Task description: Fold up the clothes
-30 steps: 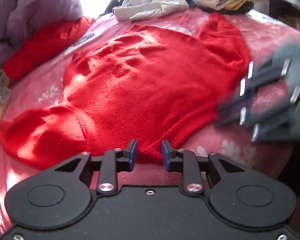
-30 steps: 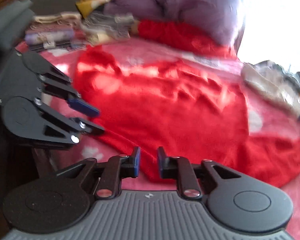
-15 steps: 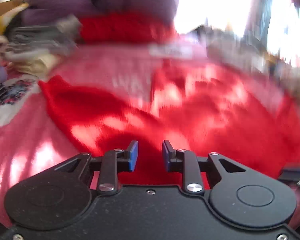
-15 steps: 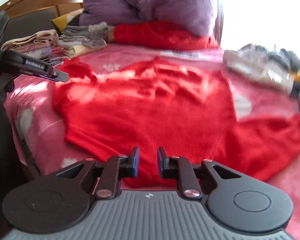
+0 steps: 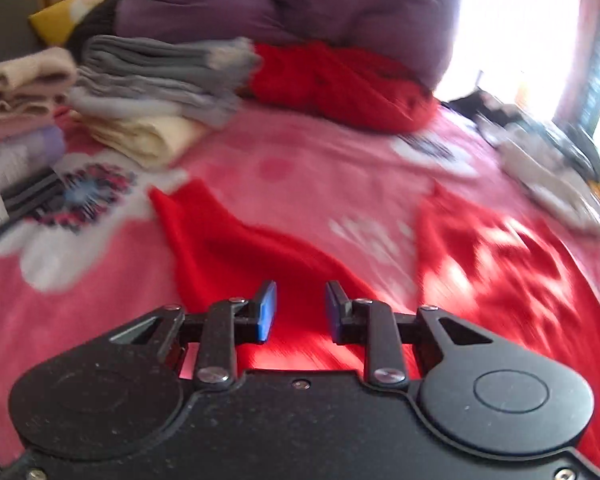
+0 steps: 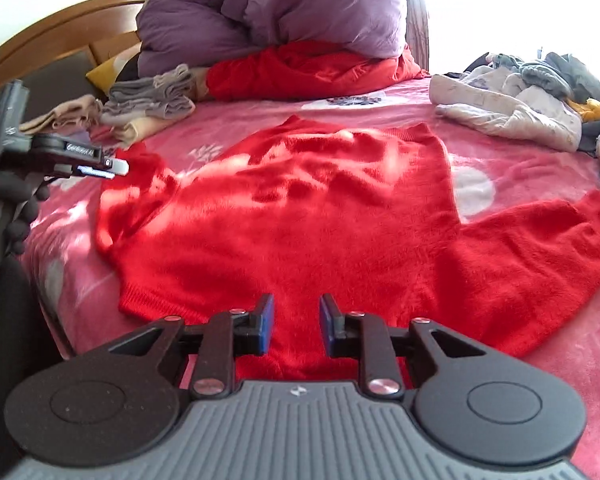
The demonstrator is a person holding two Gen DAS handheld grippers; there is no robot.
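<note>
We are seeing red sweater (image 6: 300, 216) lying spread flat on bed (image 6: 540, 360), unfolded. Left tool (image 5: 296, 312) hovering over left sleeve (image 5: 220, 248), right tool (image 6: 292, 324) near hem; both parted, gripping nothing. Folded stack (image 6: 148, 108) far left; folding not begun.

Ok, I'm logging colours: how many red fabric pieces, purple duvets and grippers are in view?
Red: 2, the spread sweater and the bundle under the duvet.
Purple duvet: 1
Grippers: 2, left gripper and right gripper.
Total: 5

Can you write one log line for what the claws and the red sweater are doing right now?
step: pre-fold | red sweater: spread on bed | left claw: open, over sleeve | right claw: open, at hem
</note>
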